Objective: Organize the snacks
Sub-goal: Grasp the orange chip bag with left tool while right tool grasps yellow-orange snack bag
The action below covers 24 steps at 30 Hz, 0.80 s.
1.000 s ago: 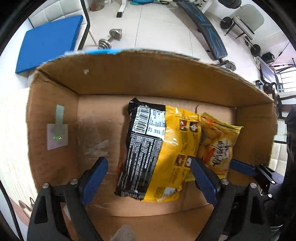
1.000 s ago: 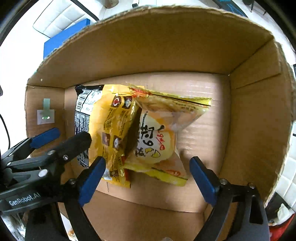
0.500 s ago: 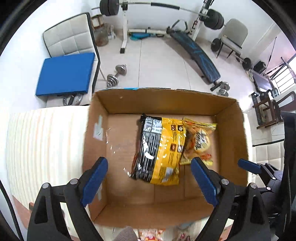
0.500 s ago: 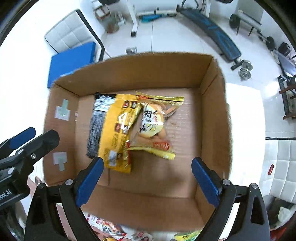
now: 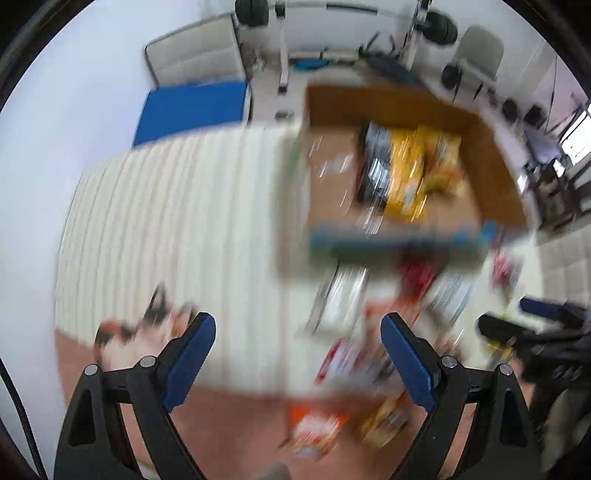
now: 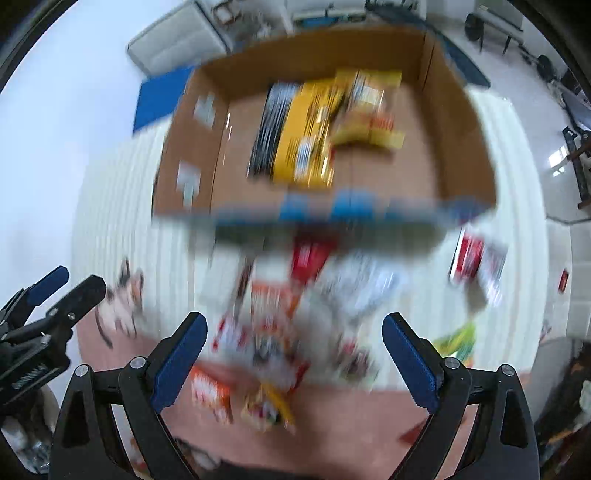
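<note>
Both views are blurred by motion. A cardboard box point(image 5: 491, 173) point(image 6: 461, 122) stands on the striped white mat, and inside it lie a black-and-yellow snack bag point(image 5: 399, 173) point(image 6: 295, 136) and a smaller yellow packet point(image 5: 445, 162) point(image 6: 369, 110). In front of the box, several loose snack packets point(image 5: 343, 354) point(image 6: 273, 328) are scattered on the mat and the brown table. My left gripper point(image 5: 297, 343) hangs open above this pile, nothing between its blue pads. My right gripper point(image 6: 293, 345) is open too, over the same packets, empty.
A red-and-white packet point(image 6: 476, 258) lies right of the box. A small black-and-white item point(image 5: 147, 328) sits at the mat's left edge. Beyond the table are a blue-cushioned chair point(image 5: 192, 107) and gym equipment point(image 5: 332, 11).
Both grippers have pulled back and up out of the box, which has shrunk toward the top of each view. The loose packets in front of the box have come into view. Both stay open.
</note>
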Each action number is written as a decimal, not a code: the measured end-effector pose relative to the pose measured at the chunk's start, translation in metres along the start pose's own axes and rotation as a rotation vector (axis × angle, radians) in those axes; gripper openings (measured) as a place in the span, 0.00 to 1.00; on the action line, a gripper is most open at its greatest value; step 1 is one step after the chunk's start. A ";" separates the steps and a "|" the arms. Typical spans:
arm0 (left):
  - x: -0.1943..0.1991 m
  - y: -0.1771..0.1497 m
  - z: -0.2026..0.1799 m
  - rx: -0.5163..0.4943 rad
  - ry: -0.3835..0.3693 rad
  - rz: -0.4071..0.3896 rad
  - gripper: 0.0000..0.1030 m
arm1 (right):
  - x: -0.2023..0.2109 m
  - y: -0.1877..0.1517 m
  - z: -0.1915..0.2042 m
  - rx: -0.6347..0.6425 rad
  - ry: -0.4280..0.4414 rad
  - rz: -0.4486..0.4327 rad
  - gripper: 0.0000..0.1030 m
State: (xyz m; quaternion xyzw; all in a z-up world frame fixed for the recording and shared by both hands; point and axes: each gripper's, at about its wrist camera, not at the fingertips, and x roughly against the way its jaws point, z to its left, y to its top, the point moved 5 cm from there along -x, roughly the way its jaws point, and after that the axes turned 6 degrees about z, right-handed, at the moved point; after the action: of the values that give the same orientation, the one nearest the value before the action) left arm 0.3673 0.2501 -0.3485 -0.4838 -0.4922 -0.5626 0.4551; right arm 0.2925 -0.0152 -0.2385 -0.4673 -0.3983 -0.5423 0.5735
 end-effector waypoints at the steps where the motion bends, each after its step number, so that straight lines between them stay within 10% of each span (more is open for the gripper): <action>1: -0.009 -0.016 0.003 -0.013 0.005 0.027 0.89 | -0.011 -0.012 0.004 -0.006 0.008 0.028 0.95; 8: -0.100 -0.122 0.011 -0.037 -0.056 0.277 0.89 | -0.081 -0.086 0.001 -0.220 0.139 0.185 0.95; 17: -0.155 -0.146 -0.015 -0.020 -0.125 0.382 0.89 | -0.151 -0.135 -0.009 -0.611 0.465 0.314 0.94; 24: -0.155 -0.151 -0.011 0.030 -0.140 0.358 0.64 | -0.181 -0.144 -0.001 -0.738 0.470 0.357 0.93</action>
State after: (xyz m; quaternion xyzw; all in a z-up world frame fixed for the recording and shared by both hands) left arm 0.2352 0.2604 -0.5203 -0.5947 -0.4371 -0.4304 0.5197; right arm 0.1325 0.0332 -0.3986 -0.5658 0.0481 -0.6317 0.5278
